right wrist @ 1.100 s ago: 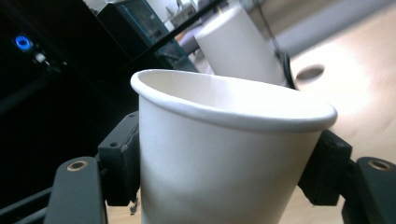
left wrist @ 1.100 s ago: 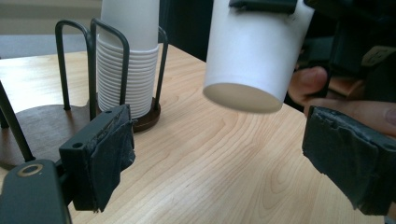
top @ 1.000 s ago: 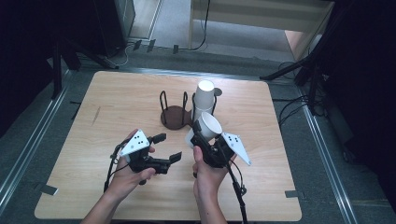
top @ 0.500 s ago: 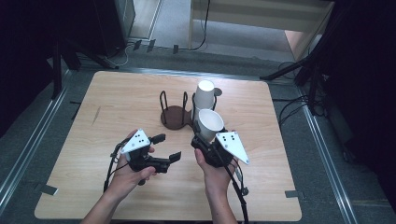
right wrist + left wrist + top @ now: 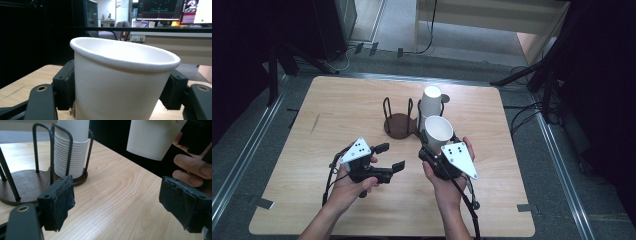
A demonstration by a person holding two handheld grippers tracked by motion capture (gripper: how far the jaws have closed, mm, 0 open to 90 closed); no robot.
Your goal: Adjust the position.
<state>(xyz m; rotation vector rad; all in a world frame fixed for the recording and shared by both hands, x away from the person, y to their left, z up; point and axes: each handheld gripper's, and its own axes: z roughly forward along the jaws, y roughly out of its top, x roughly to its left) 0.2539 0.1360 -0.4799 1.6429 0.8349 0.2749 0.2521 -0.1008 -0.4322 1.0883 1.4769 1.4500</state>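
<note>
From above, the right gripper [image 5: 439,145] grasps a white paper cup [image 5: 438,132] upright just clear of the wire holder [image 5: 401,119], while the left gripper [image 5: 390,157] hangs released over the surface [image 5: 337,105]. In the left gripper view, its fingers [image 5: 60,200] gape wide, the cup stack [image 5: 71,155] beyond them. In the right gripper view, the fingers [image 5: 65,83] clasp the cup's wall on both sides.

A light wooden table [image 5: 362,100] carries a dark round-based wire holder [image 5: 399,122], standing beyond the left gripper's [image 5: 391,157] spread jaws, with a stack of white cups [image 5: 71,157] in it.
</note>
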